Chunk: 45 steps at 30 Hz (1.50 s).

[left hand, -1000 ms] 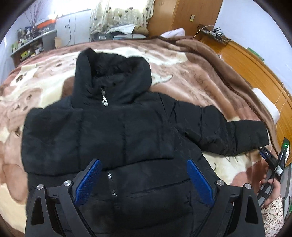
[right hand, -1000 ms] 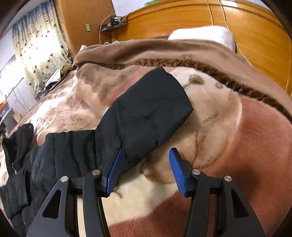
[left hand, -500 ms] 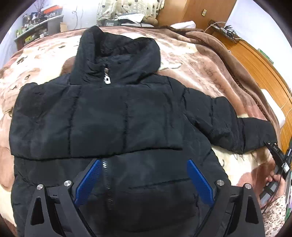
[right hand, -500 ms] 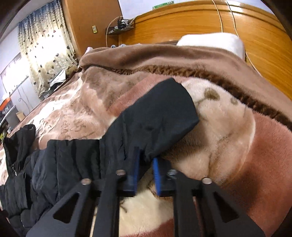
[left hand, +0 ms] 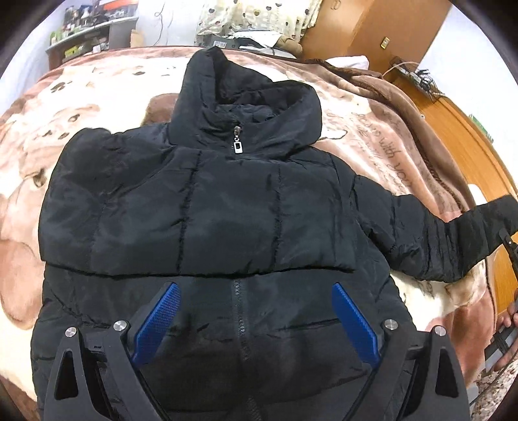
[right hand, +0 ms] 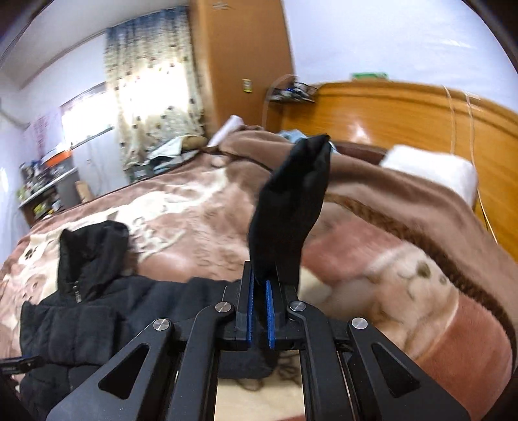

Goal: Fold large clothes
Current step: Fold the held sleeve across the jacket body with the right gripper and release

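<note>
A black hooded puffer jacket [left hand: 210,207] lies front up on a brown and cream blanket [left hand: 106,84], zipped, hood toward the far side. My left gripper [left hand: 255,320] is open and empty, hovering over the jacket's lower front by the zipper. My right gripper [right hand: 259,311] is shut on the jacket's right sleeve [right hand: 291,210] and holds its cuff raised above the bed. That sleeve [left hand: 453,239] shows stretched out to the right in the left wrist view. The jacket body [right hand: 81,324] lies at lower left in the right wrist view.
A wooden headboard [right hand: 421,119] and a white pillow [right hand: 430,168] stand on the right. A wardrobe [right hand: 239,64], a curtained window [right hand: 152,90] and cluttered shelves [left hand: 90,29] line the far side. The person's hand [left hand: 508,324] is at the right edge.
My right gripper shut on the sleeve near the cuff and lifted it off the blanket. My left gripper moved closer over the jacket's lower front and stayed open.
</note>
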Each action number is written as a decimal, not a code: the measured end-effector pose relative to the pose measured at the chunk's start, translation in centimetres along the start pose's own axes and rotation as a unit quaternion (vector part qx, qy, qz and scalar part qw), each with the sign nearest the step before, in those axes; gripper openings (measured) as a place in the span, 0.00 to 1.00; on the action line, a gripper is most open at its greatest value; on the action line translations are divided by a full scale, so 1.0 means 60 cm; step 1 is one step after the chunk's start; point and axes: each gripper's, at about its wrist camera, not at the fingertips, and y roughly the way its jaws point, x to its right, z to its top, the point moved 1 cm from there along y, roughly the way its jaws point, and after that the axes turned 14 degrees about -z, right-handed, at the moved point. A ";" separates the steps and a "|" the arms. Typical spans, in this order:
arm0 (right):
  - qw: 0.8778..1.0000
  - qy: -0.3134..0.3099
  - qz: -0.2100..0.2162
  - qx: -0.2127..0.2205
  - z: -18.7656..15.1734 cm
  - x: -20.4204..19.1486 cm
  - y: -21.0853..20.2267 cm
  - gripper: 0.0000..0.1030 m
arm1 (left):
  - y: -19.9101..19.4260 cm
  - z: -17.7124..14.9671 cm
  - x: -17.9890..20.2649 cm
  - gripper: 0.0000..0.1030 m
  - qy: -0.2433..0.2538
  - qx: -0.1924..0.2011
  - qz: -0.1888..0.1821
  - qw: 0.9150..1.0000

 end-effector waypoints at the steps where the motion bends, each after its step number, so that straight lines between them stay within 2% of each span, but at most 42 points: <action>1: 1.000 -0.004 0.007 0.004 0.004 -0.012 -0.008 0.06 | -0.006 0.000 -0.005 0.92 -0.002 0.004 0.002 1.000; 7: 0.998 -0.024 0.049 0.023 0.017 -0.085 -0.045 0.06 | -0.039 0.002 -0.025 0.92 0.011 0.030 0.010 0.999; 13: 0.990 -0.067 0.117 0.034 0.010 -0.189 -0.082 0.06 | -0.063 0.008 -0.057 0.92 -0.010 0.041 -0.014 0.999; 19: 0.979 -0.105 0.176 0.024 -0.024 -0.293 -0.091 0.06 | -0.094 0.009 -0.106 0.92 -0.044 0.059 -0.035 0.997; 22: 0.973 -0.117 0.200 0.006 -0.046 -0.337 -0.086 0.06 | -0.107 0.012 -0.122 0.92 -0.033 0.060 -0.012 0.998; 24: 0.968 -0.126 0.216 -0.007 -0.063 -0.367 -0.086 0.06 | -0.116 0.012 -0.139 0.92 -0.040 0.063 -0.019 0.997; 27: 0.961 -0.130 0.241 -0.028 -0.096 -0.411 -0.085 0.06 | -0.128 0.012 -0.162 0.92 -0.045 0.066 -0.003 0.997; 33: 0.945 -0.143 0.281 -0.085 -0.158 -0.481 -0.067 0.06 | -0.141 0.008 -0.210 0.92 -0.071 0.061 -0.014 0.996; 40: 0.935 -0.151 0.288 -0.144 -0.212 -0.526 -0.042 0.06 | -0.125 0.014 -0.218 0.92 -0.087 0.054 -0.043 0.994; 45: 0.930 -0.145 0.290 -0.173 -0.224 -0.522 -0.031 0.10 | -0.103 0.025 -0.214 0.92 -0.122 0.048 -0.095 0.987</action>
